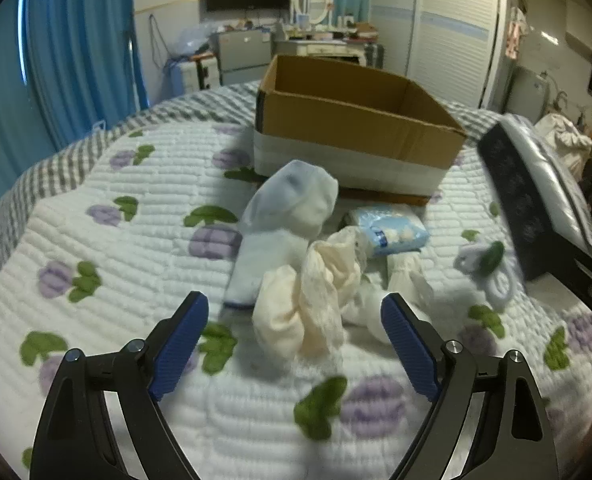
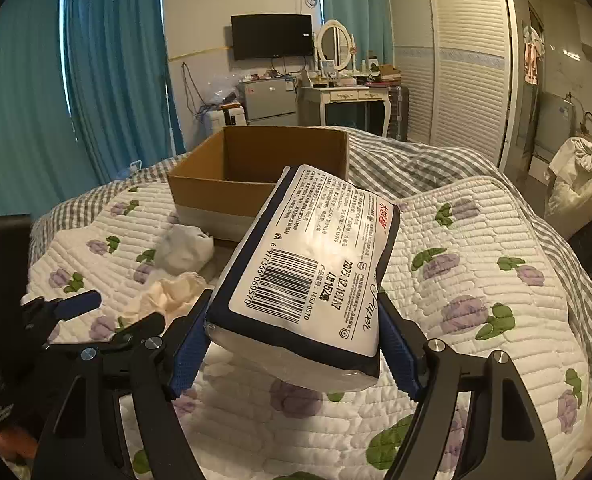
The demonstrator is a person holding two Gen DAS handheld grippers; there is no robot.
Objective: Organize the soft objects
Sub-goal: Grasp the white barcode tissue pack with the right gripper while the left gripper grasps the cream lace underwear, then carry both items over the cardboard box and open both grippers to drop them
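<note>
A tissue pack [image 2: 303, 272] is clamped by the right tool [image 2: 296, 344] (box [image 2: 256, 184] ahead); the left tool [image 1: 296, 320] is held apart before a cream cloth [image 1: 307, 304].

I count one cardboard box [image 1: 359, 128], one large tissue pack [image 2: 307, 272], one small blue tissue packet [image 1: 391, 230], one white sock [image 1: 288, 216], one cream cloth bundle [image 1: 311, 304], one white scrunchie [image 1: 491, 276].

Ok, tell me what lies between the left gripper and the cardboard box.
In the left wrist view, between the left gripper and the cardboard box lie cream cloth, a white sock and a blue packet.
</note>
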